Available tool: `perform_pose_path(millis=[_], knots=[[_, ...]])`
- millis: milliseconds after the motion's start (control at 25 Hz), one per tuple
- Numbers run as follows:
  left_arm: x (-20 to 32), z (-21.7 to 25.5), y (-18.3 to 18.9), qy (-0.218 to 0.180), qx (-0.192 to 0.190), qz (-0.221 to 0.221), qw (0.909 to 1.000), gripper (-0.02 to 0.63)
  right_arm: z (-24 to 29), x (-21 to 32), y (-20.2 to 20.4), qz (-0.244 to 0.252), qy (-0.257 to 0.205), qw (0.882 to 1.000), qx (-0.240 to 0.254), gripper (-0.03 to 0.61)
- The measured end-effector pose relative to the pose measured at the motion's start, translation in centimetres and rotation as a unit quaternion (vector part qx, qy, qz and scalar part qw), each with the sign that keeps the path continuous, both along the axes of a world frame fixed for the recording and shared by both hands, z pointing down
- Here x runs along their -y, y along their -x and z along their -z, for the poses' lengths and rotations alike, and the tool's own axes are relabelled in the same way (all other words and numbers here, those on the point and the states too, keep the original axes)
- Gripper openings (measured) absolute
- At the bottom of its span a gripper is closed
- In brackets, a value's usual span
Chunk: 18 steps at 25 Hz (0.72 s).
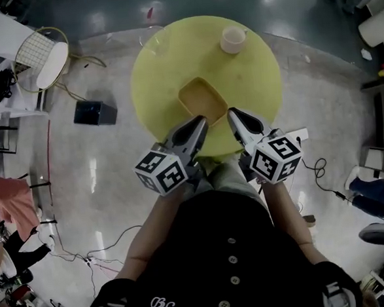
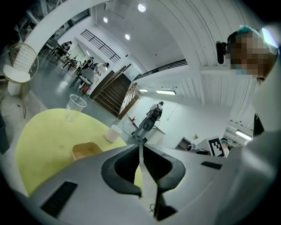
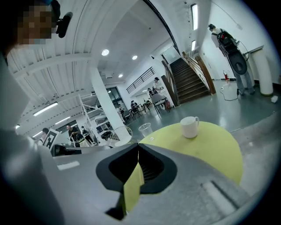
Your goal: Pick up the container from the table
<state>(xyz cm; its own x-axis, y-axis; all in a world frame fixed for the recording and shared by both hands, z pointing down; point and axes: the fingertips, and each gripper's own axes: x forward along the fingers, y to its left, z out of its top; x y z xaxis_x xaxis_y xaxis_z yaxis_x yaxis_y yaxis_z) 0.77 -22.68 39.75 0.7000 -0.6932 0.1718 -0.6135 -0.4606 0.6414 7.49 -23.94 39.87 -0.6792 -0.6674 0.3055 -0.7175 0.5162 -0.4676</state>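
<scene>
Nearest me, the left tongs (image 1: 201,121) and the right tongs (image 1: 232,114) reach over the near edge of the round yellow bench (image 1: 166,66). Each pair is pressed together along its seam with nothing pinched, as both gripper views show. Their tips converge toward the container (image 1: 203,101), whose near end lies between them; whether either tip touches it I cannot tell. The container is a shallow, open-topped rectangular tub with rounded corners, tan-yellow and close in hue to the bench. It rests flat near the bench's centre, slightly toward my side. In the head view its long axis runs diagonally, from far-left to near-right. Farther on, a white mug (image 1: 232,39) stands near the far right rim and a clear plastic cup (image 1: 152,37) near the far left rim, both well apart from the container.
</scene>
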Motion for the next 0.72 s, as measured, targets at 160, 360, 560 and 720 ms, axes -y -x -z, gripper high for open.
perform_pose_path(millis=[160, 360, 560, 720], knots=[[0.9, -1.1, 0.9, 0.018, -0.003, 0.008, 0.9998, 0.035, -0.7, 1.4, -0.6, -0.012, 0.01, 1.0, -0.004, 0.003], [1.4, -3.3, 2.2, 0.053, -0.002, 0.023, 0.9983, 0.035, -2.6, 2.6, -0.7, -0.02, 0.035, 0.999, -0.013, 0.003], [1.7, -6.2, 3.0, 0.094, -0.006, 0.034, 0.995, 0.035, -4.8, 3.3, -0.6, -0.032, 0.06, 0.997, -0.022, 0.003], [2.1, -8.2, 3.6, 0.118, -0.007, 0.034, 0.9924, 0.035, -6.5, 3.5, -0.6, -0.041, 0.081, 0.995, -0.028, 0.005]])
